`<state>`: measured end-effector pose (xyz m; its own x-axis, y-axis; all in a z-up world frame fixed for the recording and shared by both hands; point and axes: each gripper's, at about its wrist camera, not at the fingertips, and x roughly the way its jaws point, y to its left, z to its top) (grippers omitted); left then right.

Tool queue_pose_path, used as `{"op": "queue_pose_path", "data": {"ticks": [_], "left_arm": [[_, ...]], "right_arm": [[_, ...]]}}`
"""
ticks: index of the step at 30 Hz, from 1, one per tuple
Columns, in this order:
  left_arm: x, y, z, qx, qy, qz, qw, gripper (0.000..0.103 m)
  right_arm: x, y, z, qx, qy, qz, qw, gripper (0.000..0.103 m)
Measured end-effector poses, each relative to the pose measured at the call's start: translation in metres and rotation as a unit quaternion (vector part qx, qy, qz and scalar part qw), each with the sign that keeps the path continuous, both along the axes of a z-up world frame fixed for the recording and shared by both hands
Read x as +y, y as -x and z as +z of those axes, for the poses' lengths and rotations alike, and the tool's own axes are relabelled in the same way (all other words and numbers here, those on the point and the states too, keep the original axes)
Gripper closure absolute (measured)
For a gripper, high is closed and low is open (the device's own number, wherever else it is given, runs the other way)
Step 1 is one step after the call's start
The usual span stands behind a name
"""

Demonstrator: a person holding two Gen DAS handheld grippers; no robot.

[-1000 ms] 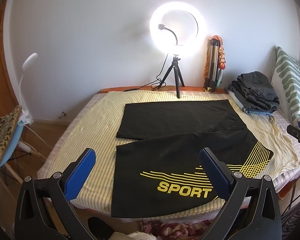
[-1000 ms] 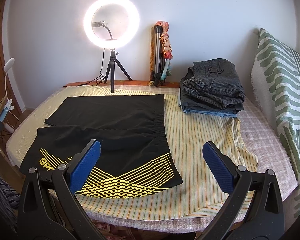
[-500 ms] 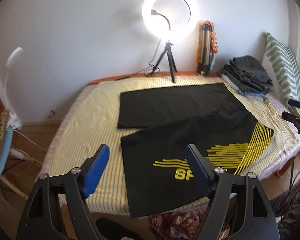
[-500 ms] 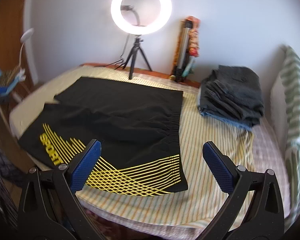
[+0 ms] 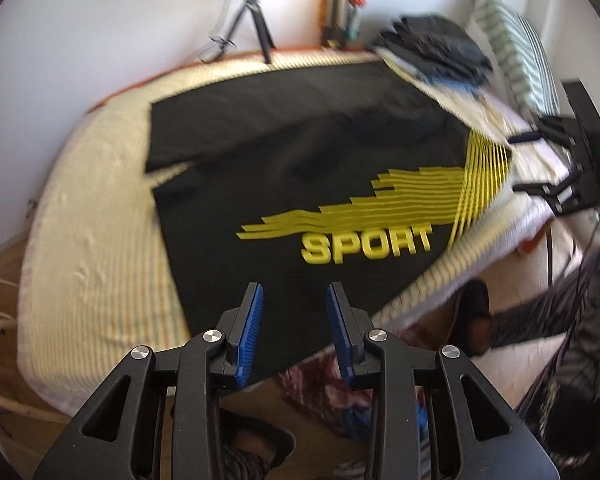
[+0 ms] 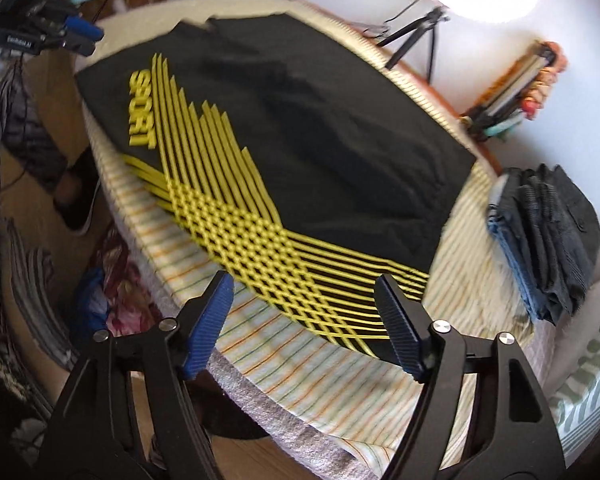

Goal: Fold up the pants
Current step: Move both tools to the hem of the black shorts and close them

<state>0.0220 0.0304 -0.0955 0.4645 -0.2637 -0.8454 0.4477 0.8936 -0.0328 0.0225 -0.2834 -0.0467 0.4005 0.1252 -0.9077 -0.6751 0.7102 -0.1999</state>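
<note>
Black pants (image 5: 300,148) with yellow stripes and a yellow "SPORT" print lie spread flat on the striped bed cover (image 5: 100,248); they also show in the right wrist view (image 6: 300,120). My left gripper (image 5: 294,300) is just above the near hem of the printed leg, its blue pads narrowly apart and nothing between them. My right gripper (image 6: 304,292) is open and empty, hovering over the waist end with the crossed yellow stripes. The right gripper also shows at the right edge of the left wrist view (image 5: 540,160).
A stack of folded dark clothes (image 6: 548,236) lies on the bed beside a green-patterned pillow (image 6: 588,376). A ring light on a tripod (image 6: 420,36) stands at the far edge by the wall. Floor, a shoe (image 5: 472,312) and loose cloth lie below the bed's near edge.
Both grippers have dropped closer to the pants. The left jaws have narrowed from wide open to a small gap. The right gripper has swung toward the waist corner, its jaws slightly less wide.
</note>
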Motion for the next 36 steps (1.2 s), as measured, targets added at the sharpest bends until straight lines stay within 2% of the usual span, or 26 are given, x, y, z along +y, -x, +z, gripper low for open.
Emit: {"op": "queue_pose_path", "data": {"ticks": [6, 11, 18, 22, 23, 25, 26, 27, 28, 32, 34, 36], "left_arm": [[-0.009, 0.001, -0.011, 0.019, -0.011, -0.037, 0.9991, 0.072], [-0.017, 0.003, -0.015, 0.024, -0.013, -0.071, 0.9971, 0.072], [-0.018, 0.002, -0.017, 0.026, -0.007, -0.085, 0.996, 0.072], [-0.018, -0.001, -0.019, 0.034, 0.001, -0.082, 0.9961, 0.072], [-0.018, -0.001, -0.019, 0.036, 0.002, -0.082, 0.996, 0.072], [-0.02, 0.0, -0.02, 0.036, -0.001, -0.087, 0.9955, 0.07], [-0.021, 0.001, -0.02, 0.036, -0.003, -0.091, 0.9952, 0.067], [-0.022, 0.003, -0.02, 0.037, -0.004, -0.096, 0.9947, 0.059], [-0.023, 0.005, -0.02, 0.038, -0.004, -0.101, 0.9942, 0.054], [-0.029, 0.009, -0.023, 0.03, -0.019, -0.117, 0.9925, 0.054], [-0.033, 0.009, -0.027, 0.026, -0.036, -0.114, 0.9925, 0.054], [-0.033, 0.006, -0.03, 0.029, -0.034, -0.109, 0.9931, 0.054]], "right_arm": [[0.01, -0.005, -0.025, 0.012, 0.035, 0.024, 0.999, 0.042], [0.012, -0.006, -0.033, 0.004, 0.073, 0.046, 0.996, 0.043], [0.012, 0.002, -0.026, 0.01, 0.077, 0.078, 0.994, 0.043], [0.015, -0.001, -0.037, 0.002, 0.099, 0.08, 0.992, 0.043], [0.016, -0.001, -0.038, 0.0, 0.101, 0.08, 0.992, 0.046], [0.019, -0.004, -0.038, 0.001, 0.097, 0.08, 0.992, 0.06], [0.021, -0.006, -0.037, 0.005, 0.094, 0.078, 0.993, 0.074], [0.022, -0.008, -0.036, 0.01, 0.088, 0.075, 0.993, 0.092], [0.022, -0.011, -0.034, 0.015, 0.083, 0.071, 0.994, 0.096], [0.019, -0.023, -0.02, 0.008, 0.053, 0.044, 0.998, 0.097], [0.015, -0.032, -0.011, 0.012, 0.03, 0.027, 0.999, 0.098], [0.013, -0.038, -0.004, 0.007, 0.018, 0.014, 1.0, 0.098]]}}
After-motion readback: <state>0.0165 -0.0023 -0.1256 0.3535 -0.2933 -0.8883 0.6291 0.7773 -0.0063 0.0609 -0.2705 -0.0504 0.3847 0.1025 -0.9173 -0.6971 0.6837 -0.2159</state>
